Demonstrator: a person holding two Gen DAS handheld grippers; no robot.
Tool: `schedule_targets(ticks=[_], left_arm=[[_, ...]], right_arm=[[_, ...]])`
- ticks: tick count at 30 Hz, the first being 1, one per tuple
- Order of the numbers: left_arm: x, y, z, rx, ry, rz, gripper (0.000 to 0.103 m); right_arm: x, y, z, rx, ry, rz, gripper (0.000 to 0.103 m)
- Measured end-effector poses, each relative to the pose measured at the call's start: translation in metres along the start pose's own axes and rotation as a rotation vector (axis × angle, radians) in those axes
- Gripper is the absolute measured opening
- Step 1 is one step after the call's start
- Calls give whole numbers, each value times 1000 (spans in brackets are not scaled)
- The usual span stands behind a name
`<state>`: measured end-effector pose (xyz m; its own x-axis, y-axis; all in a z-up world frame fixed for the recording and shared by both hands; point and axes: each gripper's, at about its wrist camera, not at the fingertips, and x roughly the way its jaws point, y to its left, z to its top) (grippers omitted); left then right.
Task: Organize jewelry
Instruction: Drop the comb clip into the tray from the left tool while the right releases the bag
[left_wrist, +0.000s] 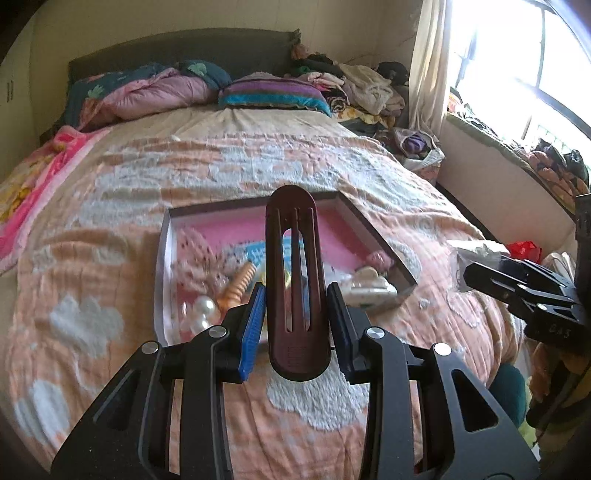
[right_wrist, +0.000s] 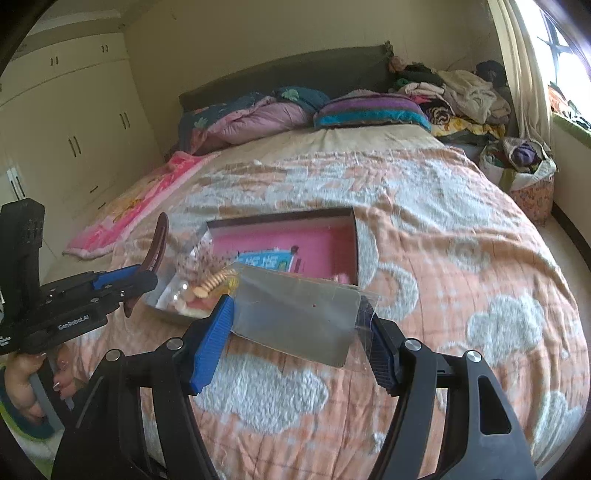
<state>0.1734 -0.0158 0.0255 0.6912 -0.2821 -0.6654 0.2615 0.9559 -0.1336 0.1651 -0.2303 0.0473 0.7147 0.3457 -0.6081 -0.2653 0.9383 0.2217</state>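
While clamped in the left tongs (left_wrist: 295, 317), slotted, curved brown hair clip (left_wrist: 295, 280).

Both wrist views look down (close) at one tray (left_wrist: 164, 266).

A pink-lined box (left_wrist: 373, 236) rests on the quilted bed (left_wrist: 110, 229).

Daylit room, blown-out glare at the window (left_wrist: 517, 55) on the right, fisheye-curved dark corners, slight motion blur
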Motion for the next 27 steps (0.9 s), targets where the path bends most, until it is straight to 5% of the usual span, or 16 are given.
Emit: schedule_targets(ticks=[12, 27], left_arm=[[14, 21, 21, -40, -16, 10, 26], [53, 50, 10, -89, 55, 35, 26]], right_arm=[[17, 11, 32, -57, -31, -3, 65], [84, 28, 32, -114, 64, 16, 65]])
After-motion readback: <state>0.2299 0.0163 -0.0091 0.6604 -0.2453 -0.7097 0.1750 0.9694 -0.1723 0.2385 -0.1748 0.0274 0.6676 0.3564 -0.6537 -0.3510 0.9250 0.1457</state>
